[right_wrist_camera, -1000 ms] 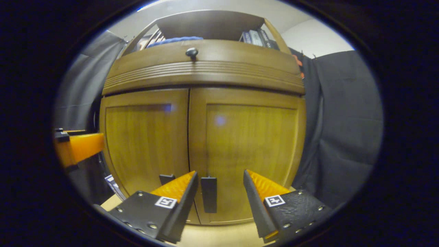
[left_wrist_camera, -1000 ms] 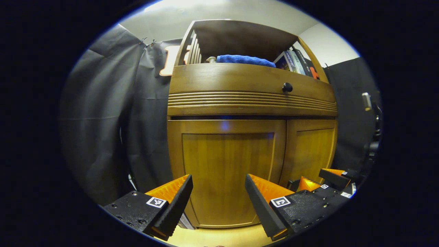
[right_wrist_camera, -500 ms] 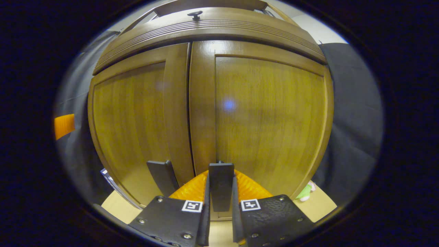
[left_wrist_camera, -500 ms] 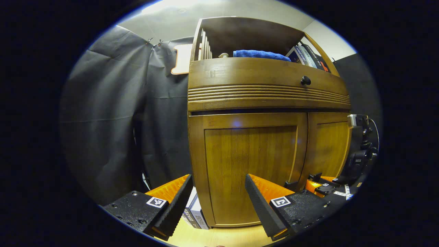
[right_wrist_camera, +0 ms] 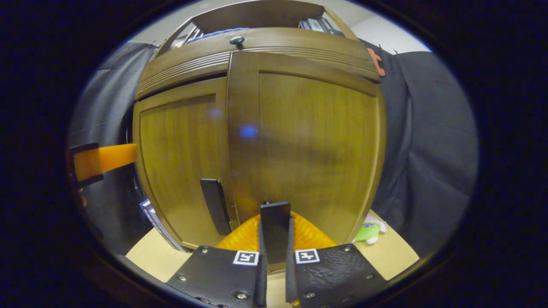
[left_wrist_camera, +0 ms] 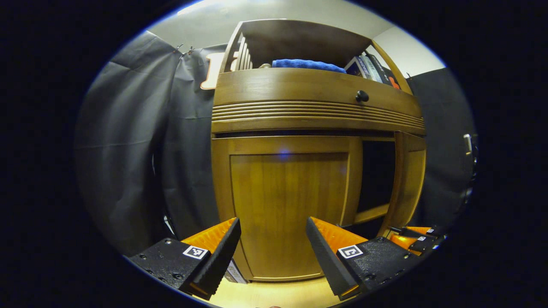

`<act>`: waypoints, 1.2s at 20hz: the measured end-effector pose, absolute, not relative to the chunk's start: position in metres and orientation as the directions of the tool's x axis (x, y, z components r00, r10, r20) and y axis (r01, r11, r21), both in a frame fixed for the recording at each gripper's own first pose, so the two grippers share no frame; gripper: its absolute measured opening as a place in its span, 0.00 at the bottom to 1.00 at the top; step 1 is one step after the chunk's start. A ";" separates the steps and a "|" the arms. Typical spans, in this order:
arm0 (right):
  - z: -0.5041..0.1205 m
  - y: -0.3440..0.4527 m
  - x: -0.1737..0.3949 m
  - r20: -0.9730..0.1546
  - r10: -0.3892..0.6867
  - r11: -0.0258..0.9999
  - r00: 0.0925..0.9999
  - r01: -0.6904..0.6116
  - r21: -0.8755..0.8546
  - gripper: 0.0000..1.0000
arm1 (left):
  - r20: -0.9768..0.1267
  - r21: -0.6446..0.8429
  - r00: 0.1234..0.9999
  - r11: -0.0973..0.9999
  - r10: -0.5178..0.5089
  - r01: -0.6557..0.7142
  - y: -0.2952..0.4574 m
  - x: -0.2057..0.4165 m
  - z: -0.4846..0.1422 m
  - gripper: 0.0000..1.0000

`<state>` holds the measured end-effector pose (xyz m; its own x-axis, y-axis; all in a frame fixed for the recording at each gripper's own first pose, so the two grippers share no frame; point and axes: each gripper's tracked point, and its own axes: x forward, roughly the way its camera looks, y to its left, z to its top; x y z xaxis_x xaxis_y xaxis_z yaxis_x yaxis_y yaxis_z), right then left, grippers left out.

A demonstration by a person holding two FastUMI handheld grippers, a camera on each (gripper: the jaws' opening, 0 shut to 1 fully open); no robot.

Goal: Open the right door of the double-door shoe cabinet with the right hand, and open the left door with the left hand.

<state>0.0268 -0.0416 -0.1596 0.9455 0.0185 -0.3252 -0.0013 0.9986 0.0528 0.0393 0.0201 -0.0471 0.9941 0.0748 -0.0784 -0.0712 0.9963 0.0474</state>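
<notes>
Swinging outward now from the shoe cabinet (left_wrist_camera: pixel 317 115): right door (right_wrist_camera: pixel 312 149), flush half a second ago, standing ajar with a dark opening (left_wrist_camera: pixel 376 175) showing beside the left door (left_wrist_camera: pixel 287 205). Clamping the right door's black handle (right_wrist_camera: pixel 275 231) between both fingers: right gripper (right_wrist_camera: pixel 275 261), nearly closed. Staying closed: left door, its own handle (right_wrist_camera: pixel 215 205) untouched. Hovering short of the left door, fingers spread wide and holding nothing: left gripper (left_wrist_camera: pixel 274 252). Lying on the top shelf: blue towel (left_wrist_camera: pixel 308 65).
</notes>
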 end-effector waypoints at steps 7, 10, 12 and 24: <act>-0.151 -0.095 -0.034 -0.338 -0.076 0.996 0.938 0.087 0.018 0.16 | -0.069 0.044 0.998 0.999 -0.006 0.009 -0.026 0.036 -0.048 0.92; -0.150 -0.129 -0.057 -0.346 -0.144 0.988 0.927 0.153 -0.001 0.15 | -0.074 0.041 0.997 0.999 -0.032 0.035 -0.043 0.035 -0.052 0.92; -0.149 -0.158 -0.073 -0.354 -0.200 0.978 0.914 0.206 -0.022 0.15 | -0.079 0.036 0.996 0.998 -0.049 0.051 -0.054 0.035 -0.055 0.92; -0.125 -0.250 -0.108 -0.309 -0.368 0.929 0.877 0.362 -0.076 0.12 | -0.112 0.025 0.989 0.995 -0.097 0.100 -0.087 0.038 -0.070 0.95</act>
